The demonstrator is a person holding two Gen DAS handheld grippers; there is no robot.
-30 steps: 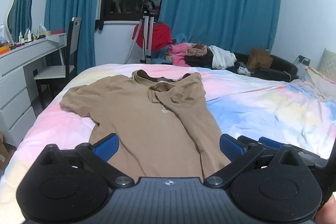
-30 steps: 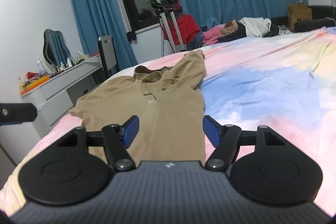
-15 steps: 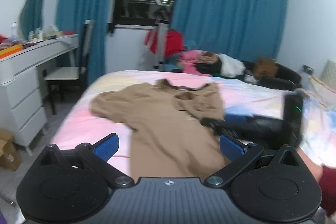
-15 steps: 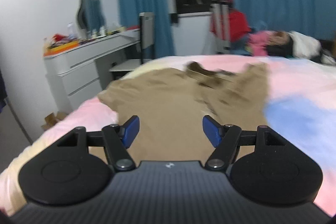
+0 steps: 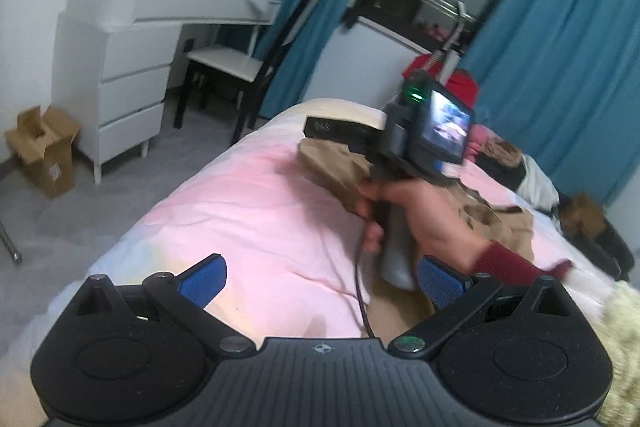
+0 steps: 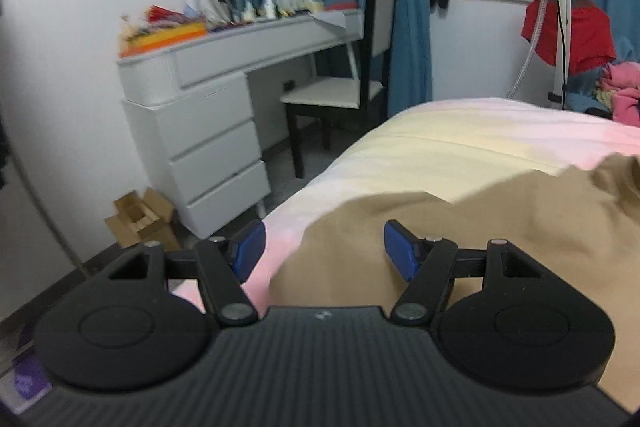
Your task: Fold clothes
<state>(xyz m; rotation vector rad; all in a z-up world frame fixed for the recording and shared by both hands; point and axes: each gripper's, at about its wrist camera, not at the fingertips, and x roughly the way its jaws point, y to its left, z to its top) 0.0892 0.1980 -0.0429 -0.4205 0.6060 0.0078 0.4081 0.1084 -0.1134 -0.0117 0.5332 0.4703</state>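
Folding is barely starting: the tan shirt (image 6: 460, 227) is lying crumpled on the bed (image 5: 256, 211), both grippers (image 6: 324, 247) (image 5: 320, 277) hovering open, empty.

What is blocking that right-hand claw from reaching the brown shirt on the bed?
Nothing visible. The right gripper is open just over the tan shirt near its edge, with only air in between. The left gripper hangs open farther back.
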